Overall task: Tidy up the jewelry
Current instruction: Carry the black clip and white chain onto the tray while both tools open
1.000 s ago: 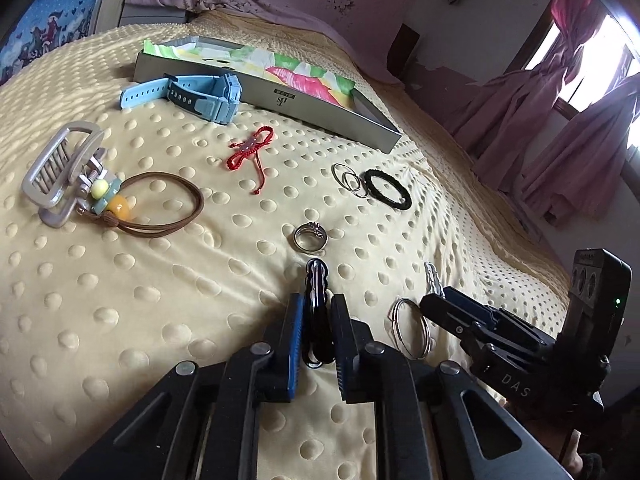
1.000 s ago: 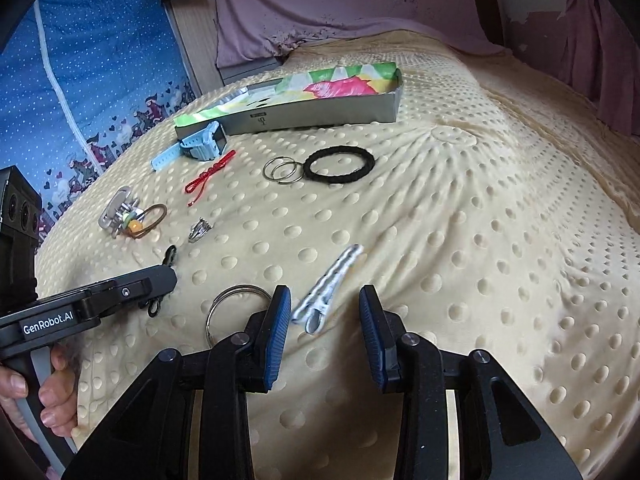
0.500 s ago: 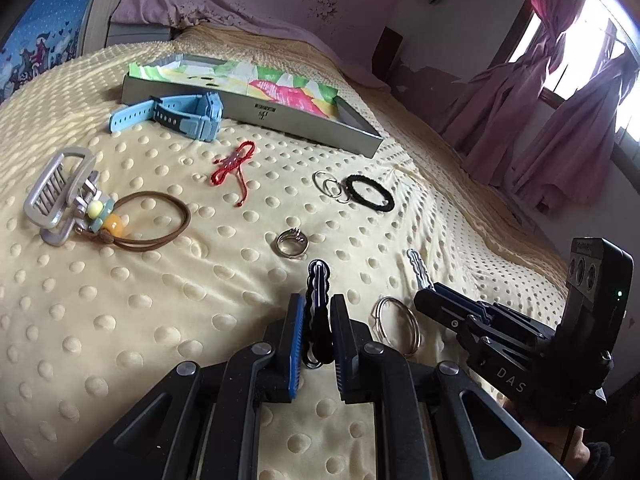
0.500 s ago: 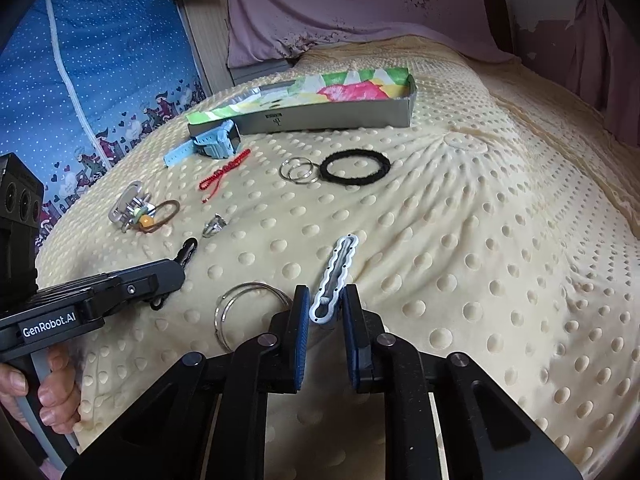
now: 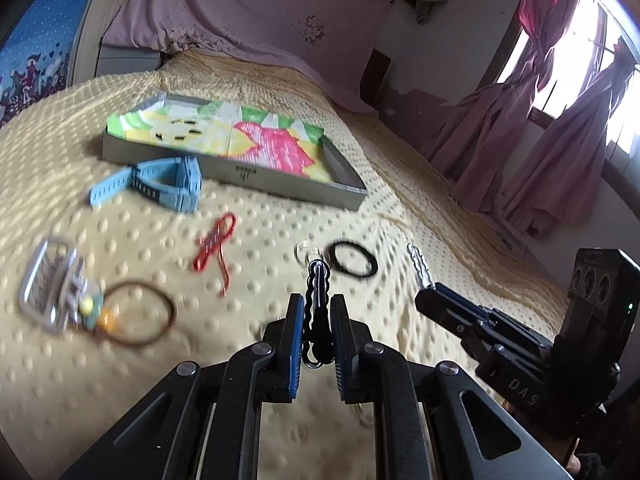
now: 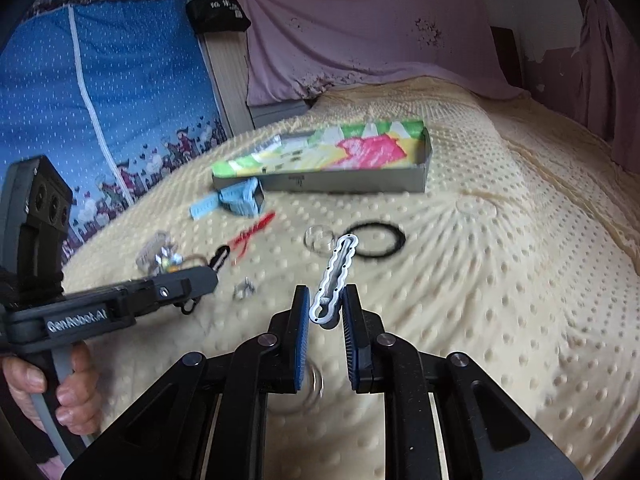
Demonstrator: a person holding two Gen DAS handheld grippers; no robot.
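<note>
Both clips have come up off the bed [image 5: 60, 380] since the earlier frames. Left wrist view: the left hand-held gripper [image 5: 316, 340] is clamped on a black wavy hair clip [image 5: 317, 304], raised over the yellow dotted blanket, with the grey box [image 5: 240, 172] beyond. Right wrist view: the right hand-held gripper [image 6: 326, 326] is clamped on a white wavy hair clip [image 6: 336, 276], lifted near the black hair tie [image 6: 376, 240].
</note>
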